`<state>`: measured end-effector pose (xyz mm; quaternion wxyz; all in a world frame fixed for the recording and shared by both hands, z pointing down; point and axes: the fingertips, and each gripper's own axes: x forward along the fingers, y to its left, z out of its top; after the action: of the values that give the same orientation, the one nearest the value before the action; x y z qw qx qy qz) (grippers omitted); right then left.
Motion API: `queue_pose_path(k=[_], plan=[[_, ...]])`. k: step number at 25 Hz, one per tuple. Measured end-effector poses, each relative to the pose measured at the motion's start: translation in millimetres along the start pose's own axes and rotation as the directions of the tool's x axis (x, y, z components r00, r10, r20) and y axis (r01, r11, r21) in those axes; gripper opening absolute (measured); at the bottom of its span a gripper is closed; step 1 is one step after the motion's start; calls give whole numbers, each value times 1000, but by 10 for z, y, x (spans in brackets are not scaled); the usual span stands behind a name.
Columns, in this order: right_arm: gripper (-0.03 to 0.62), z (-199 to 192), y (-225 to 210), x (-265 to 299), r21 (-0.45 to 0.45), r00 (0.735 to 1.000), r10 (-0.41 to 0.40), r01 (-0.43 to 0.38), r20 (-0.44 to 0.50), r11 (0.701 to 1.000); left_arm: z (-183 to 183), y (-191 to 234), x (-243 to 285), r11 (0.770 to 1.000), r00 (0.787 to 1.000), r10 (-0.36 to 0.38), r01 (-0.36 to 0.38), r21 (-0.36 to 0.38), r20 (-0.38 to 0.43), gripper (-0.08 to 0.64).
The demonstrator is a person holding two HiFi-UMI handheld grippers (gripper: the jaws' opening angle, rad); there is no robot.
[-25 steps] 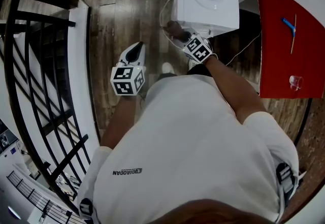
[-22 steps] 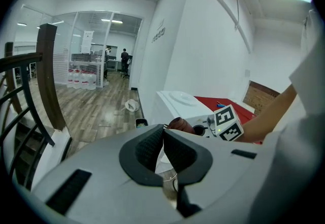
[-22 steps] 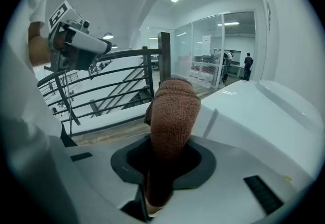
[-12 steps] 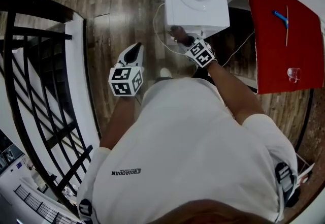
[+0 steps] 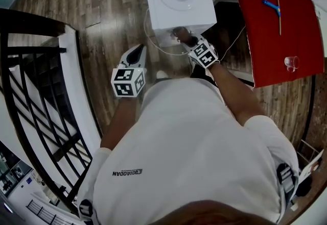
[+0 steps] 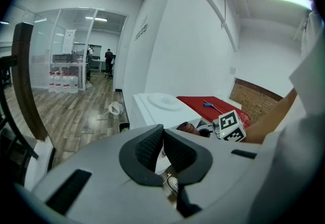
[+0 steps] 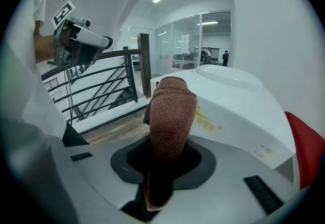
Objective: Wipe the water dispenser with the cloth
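A white water dispenser (image 5: 179, 2) stands on the wooden floor ahead of me, its round dished top facing up. My right gripper (image 5: 183, 35) is shut on a brown folded cloth (image 7: 170, 111), which rests against the dispenser's upper front edge (image 7: 223, 111). In the head view the cloth (image 5: 179, 32) shows as a dark wad at that edge. My left gripper (image 5: 135, 55) hangs shut and empty over the floor, left of the dispenser (image 6: 160, 108) and apart from it. Its jaws meet with nothing between them.
A red table (image 5: 273, 25) stands right of the dispenser, carrying a blue-tipped stick (image 5: 273, 7) and a small glass (image 5: 291, 61). A black stair railing (image 5: 36, 91) runs along my left. A white cord (image 5: 153, 40) loops down the dispenser's front.
The dispenser has shifted left and up in the head view as my head turned. My right gripper with the cloth has moved up to the dispenser's front top edge. The left gripper barely moved.
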<state>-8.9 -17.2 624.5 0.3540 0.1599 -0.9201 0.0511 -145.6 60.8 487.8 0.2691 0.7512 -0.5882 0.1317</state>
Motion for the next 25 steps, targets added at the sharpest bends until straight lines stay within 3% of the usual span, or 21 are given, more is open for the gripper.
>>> queue_pose_path(k=[25], plan=[[74, -755, -919, -785, 182, 986, -168, 168, -10, 969, 407, -690, 835, 989, 993, -114, 118, 89, -40, 1]])
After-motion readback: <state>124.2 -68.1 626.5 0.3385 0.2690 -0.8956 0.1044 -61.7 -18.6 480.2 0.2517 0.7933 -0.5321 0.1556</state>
